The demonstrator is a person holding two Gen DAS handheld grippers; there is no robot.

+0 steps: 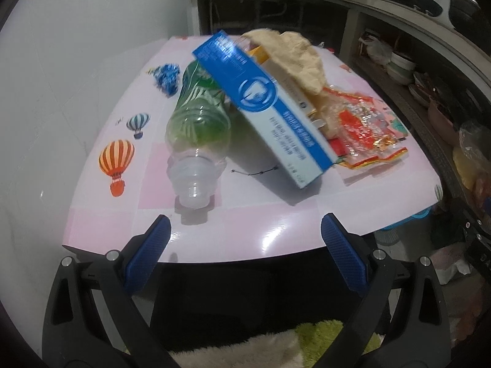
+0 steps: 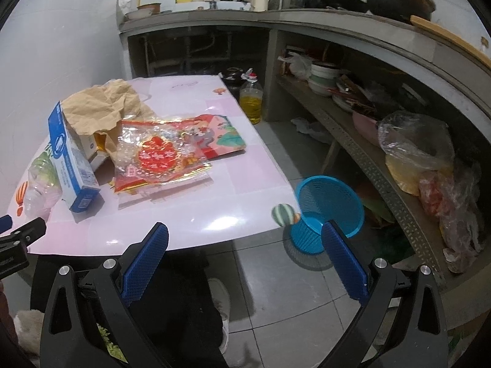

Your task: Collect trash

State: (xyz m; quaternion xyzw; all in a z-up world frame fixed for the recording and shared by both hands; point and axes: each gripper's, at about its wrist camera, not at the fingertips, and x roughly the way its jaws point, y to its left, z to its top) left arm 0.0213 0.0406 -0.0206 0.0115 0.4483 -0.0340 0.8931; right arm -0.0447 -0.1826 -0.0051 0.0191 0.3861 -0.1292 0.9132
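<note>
On the pink table [image 1: 276, 214] lie an empty clear bottle with a green label [image 1: 196, 128], a blue and white carton [image 1: 270, 104] leaning over it, crumpled tan paper [image 1: 294, 58], a shiny red and gold plastic wrapper [image 1: 368, 125] and a small blue foil wrapper [image 1: 167, 76]. My left gripper [image 1: 245, 230] is open and empty, just short of the bottle's mouth. My right gripper [image 2: 245, 239] is open and empty over the table's near edge. The carton [image 2: 70, 159], paper [image 2: 104, 104] and wrapper [image 2: 172, 153] show in the right wrist view too.
A blue mesh waste basket [image 2: 328, 208] stands on the tiled floor right of the table [image 2: 184, 224]. A bottle of yellow oil [image 2: 251, 98] stands beyond it. Concrete shelves with bowls and bags [image 2: 414, 147] run along the right. A wall is at the left.
</note>
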